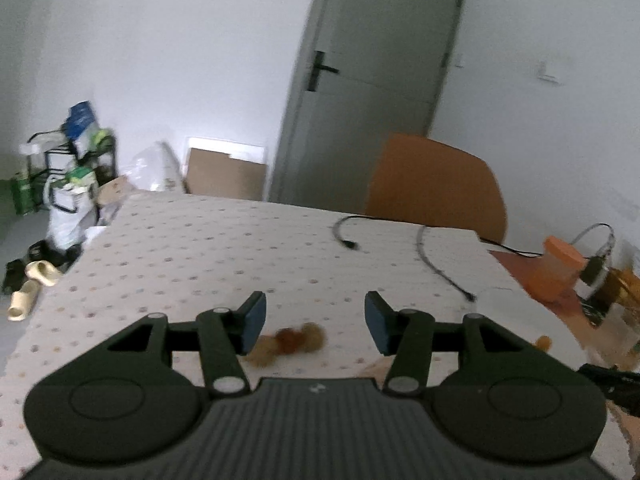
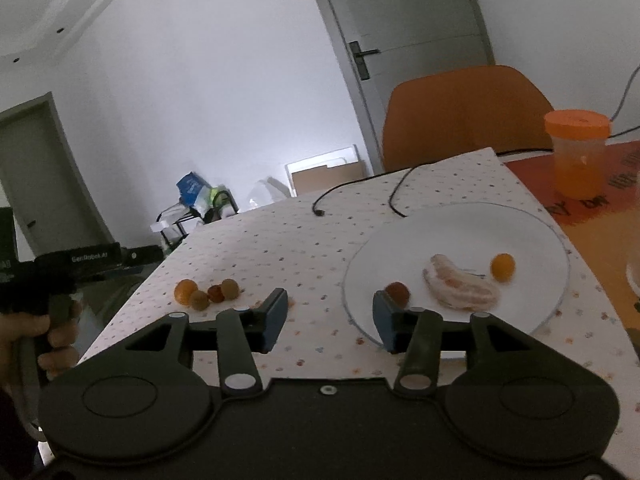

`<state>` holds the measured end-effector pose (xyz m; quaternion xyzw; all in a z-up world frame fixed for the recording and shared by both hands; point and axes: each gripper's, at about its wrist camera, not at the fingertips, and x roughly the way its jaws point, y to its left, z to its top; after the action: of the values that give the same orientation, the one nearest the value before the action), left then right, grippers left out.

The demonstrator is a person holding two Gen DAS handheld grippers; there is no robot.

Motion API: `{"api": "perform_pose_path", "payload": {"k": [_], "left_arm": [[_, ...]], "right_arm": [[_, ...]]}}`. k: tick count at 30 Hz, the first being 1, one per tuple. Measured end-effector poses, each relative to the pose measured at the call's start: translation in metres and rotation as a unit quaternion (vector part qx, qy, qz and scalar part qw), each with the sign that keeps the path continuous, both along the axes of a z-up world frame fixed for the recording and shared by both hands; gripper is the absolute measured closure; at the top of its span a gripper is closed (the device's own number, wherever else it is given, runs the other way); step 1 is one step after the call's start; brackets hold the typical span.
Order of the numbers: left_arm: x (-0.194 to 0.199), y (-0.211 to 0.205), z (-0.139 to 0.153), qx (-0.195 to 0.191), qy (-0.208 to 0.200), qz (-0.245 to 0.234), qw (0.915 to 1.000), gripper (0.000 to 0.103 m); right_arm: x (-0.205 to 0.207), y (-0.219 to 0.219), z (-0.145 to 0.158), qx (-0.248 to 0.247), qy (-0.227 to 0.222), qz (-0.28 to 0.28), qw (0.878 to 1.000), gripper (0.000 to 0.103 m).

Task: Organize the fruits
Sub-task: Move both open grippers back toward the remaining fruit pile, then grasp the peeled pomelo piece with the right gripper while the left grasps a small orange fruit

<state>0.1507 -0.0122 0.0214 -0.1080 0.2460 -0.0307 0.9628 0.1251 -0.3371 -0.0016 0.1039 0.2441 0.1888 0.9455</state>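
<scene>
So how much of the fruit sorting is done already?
Partly done. The white plate already holds a peeled segment, an orange fruit and a red one. Both the left gripper and right gripper are open and empty. Four small fruits remain on the tablecloth.

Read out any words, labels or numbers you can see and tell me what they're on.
"GenRobot.AI": left gripper's black body, right wrist view.
"AB": same device's edge, cut off.
Black lettering on the orange mat: too blurred to read.
Blue package on the rack: too small.
</scene>
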Motion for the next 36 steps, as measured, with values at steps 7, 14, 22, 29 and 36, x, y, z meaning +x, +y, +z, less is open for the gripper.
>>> {"api": "perform_pose_path", "payload": {"k": [7,14,22,29,36], "left_arm": [[-0.006,0.036,-0.013,-0.001,0.021,0.041,0.9990,0.050],[-0.009,0.057,-0.025,-0.009,0.036,0.060,0.9975,0.050],[-0.007,0.060,-0.041,-0.016,0.055,0.052,0.9970,0.050],[0.002,0.053,-0.055,-0.019,0.066,0.036,0.9970,0.051],[0.012,0.046,-0.067,-0.018,0.085,0.023,0.9959,0.054]], "right_arm": [[0.011,0.030,0.000,-0.009,0.004,0.030,0.999,0.043],[0.025,0.055,-0.002,-0.023,0.014,0.049,0.998,0.032],[0.042,0.084,-0.011,-0.049,0.025,0.072,0.996,0.016],[0.062,0.105,-0.026,-0.071,0.044,0.087,0.993,0.012],[0.078,0.119,-0.037,-0.085,0.057,0.094,0.990,0.007]]}}
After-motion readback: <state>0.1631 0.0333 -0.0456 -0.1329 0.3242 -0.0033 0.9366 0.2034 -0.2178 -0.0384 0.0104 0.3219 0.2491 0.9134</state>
